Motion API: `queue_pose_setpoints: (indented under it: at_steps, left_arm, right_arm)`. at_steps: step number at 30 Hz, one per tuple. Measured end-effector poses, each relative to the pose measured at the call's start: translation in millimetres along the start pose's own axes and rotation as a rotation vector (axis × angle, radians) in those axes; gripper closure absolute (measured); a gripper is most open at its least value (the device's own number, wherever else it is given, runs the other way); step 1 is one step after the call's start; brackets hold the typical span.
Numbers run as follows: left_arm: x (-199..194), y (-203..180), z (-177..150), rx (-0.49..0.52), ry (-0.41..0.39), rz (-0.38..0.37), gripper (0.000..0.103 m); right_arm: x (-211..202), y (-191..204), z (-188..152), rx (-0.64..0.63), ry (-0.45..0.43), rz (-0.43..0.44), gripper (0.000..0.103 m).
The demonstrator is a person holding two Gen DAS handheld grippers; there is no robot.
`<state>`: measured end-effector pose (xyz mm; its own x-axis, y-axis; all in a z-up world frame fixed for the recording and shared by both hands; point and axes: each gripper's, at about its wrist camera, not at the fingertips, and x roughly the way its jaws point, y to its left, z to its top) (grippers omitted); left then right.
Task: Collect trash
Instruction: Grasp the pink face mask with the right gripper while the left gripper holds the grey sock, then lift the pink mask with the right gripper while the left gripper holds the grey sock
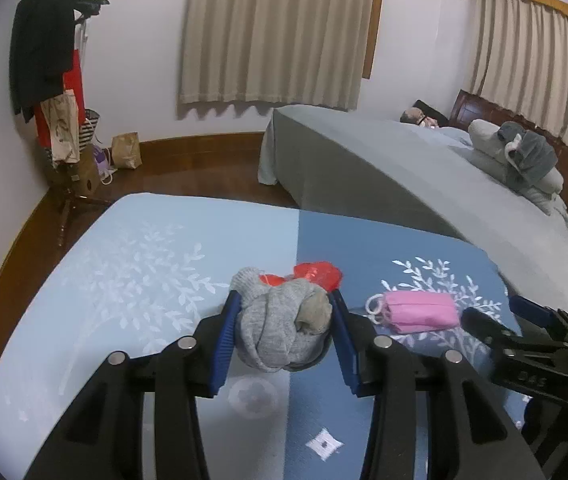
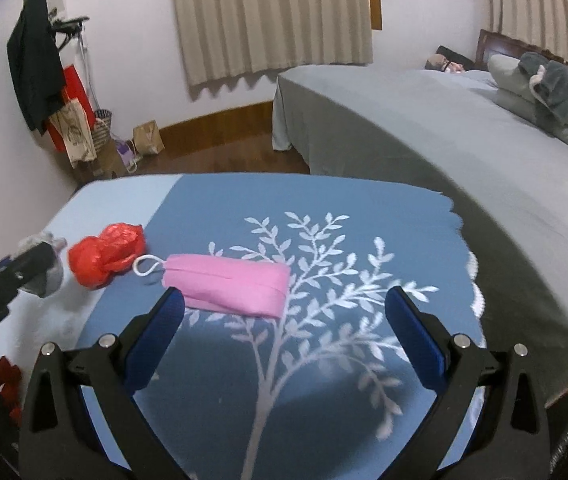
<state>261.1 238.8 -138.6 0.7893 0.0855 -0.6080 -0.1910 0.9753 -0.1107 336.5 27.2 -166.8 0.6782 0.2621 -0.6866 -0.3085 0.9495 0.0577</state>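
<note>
Gripping balled grey knit sock (image 1: 280, 328), left gripper (image 1: 284, 320) jaws half-shut; right gripper (image 2: 284, 304) jaws wide, empty, near pink pleated mask (image 2: 226, 284). Risk: off-centre closing may pinch the blue leaf-print worktop cloth (image 2: 324, 208).

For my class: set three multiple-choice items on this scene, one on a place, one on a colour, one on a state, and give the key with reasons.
1. Where does the pink face mask lie?
A. on the blue leaf-print cloth
B. on the floor
C. on the grey bed

2. What colour is the crumpled plastic bag?
A. green
B. red
C. white

3. What is the left gripper doing?
A. standing open and empty
B. gripping the mask
C. gripping a rolled grey sock

Key:
1 A, the mask rests on the leaf pattern.
2 B, the bag is bright red.
3 C, both blue pads press the sock's sides.
</note>
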Motion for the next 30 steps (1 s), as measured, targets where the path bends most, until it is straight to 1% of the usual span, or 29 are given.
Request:
queue_pose_setpoints:
  at_steps: [4,5,6,7,10,11,13,15,17,18,20,25,30]
  left_arm:
    - [5,3,0,-0.006,0.004,0.006,0.059]
    - [5,4,-1,-0.008,0.004,0.006,0.059]
    - [5,4,-1,-0.009,0.005,0.006,0.059]
    - [6,3,-1,-0.007,0.006,0.006,0.059]
    - [8,3,-2,-0.001,0.011,0.006,0.059]
    - [8,2,-3,0.000,0.013,0.006,0.059]
    - [8,1,-4,0.001,0.015,0.008,0.059]
    - [8,0,-4,0.002,0.016,0.007,0.059]
    - [6,-1,-4,0.006,0.016,0.006,0.059]
    - [6,-3,-3,0.010,0.015,0.004,0.059]
    - [3,-5,-3,0.016,0.011,0.001,0.059]
    - [-6,-14,0,0.020,0.004,-0.009,0.059]
    - [-23,-31,0,0.043,-0.015,-0.035,0.059]
  right_arm:
    - [20,2,3,0.011,0.042,-0.012,0.006]
    - [25,3,4,0.011,0.055,-0.011,0.009]
    - [29,3,4,0.012,0.069,-0.008,0.016]
    - [33,3,6,0.015,0.083,-0.002,0.020]
    - [43,6,7,0.005,0.123,0.007,0.028]
    - [46,8,6,-0.005,0.140,0.012,0.033]
    - [46,10,7,-0.020,0.139,0.022,0.044]
    - [45,13,8,-0.030,0.137,0.047,0.066]
    - [44,13,8,-0.033,0.135,0.058,0.073]
    - [43,12,8,-0.031,0.135,0.067,0.080]
    - [39,10,9,-0.028,0.132,0.084,0.085]
    - [17,5,5,-0.016,0.099,0.105,0.087]
    - [-16,-6,3,0.025,0.061,0.121,0.088]
